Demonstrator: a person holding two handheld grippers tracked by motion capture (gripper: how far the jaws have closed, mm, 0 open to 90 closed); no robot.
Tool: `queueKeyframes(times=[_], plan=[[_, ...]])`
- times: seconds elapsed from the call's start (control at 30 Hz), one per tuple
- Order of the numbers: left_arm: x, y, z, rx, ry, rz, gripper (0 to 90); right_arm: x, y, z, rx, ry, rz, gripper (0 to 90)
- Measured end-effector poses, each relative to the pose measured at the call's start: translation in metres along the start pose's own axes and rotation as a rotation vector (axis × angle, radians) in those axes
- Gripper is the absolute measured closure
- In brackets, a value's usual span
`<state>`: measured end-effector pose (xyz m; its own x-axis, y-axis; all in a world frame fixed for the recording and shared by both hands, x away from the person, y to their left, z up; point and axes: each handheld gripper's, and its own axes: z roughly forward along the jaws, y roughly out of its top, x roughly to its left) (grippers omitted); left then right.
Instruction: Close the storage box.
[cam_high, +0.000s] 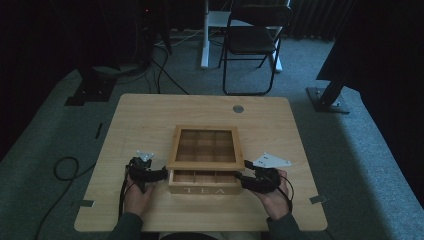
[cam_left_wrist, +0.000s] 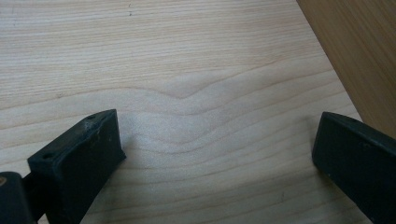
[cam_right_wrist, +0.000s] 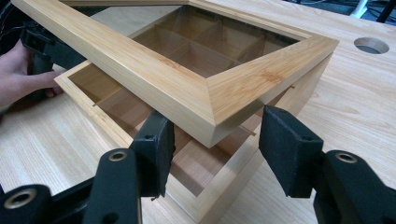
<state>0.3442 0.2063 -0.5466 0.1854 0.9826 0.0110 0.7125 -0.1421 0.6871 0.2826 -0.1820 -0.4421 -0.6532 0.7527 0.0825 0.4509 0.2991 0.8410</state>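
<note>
A wooden tea box (cam_high: 204, 190) marked TEA stands in the middle of the table's near half. Its window-framed lid (cam_high: 205, 164) is tilted up at the front, and the compartments show beneath it. In the right gripper view my right gripper (cam_right_wrist: 215, 140) is shut on the lid's (cam_right_wrist: 140, 60) near corner, one jaw on each side, above the open box (cam_right_wrist: 219, 186). My right gripper (cam_high: 240, 177) sits at the box's right front. My left gripper (cam_high: 162, 173) rests at the box's left side. In its own view my left gripper (cam_left_wrist: 215, 149) is open over bare table, with the box wall (cam_left_wrist: 359, 51) at upper right.
The wooden table (cam_high: 150, 115) has a round cable hole (cam_high: 238, 108) behind the box. A black folding chair (cam_high: 252, 40) stands on the carpet beyond the table. A cable loop (cam_high: 65, 167) lies on the floor at left. The other hand (cam_right_wrist: 18, 74) shows past the box.
</note>
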Motion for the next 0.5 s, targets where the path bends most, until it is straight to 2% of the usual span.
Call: queueKeyframes(times=[0.5], plan=[[0.000,0.000,0.000,0.003,0.000,0.003,1.6,0.002,-0.013,0.006,0.024,0.007,0.008,44.7]])
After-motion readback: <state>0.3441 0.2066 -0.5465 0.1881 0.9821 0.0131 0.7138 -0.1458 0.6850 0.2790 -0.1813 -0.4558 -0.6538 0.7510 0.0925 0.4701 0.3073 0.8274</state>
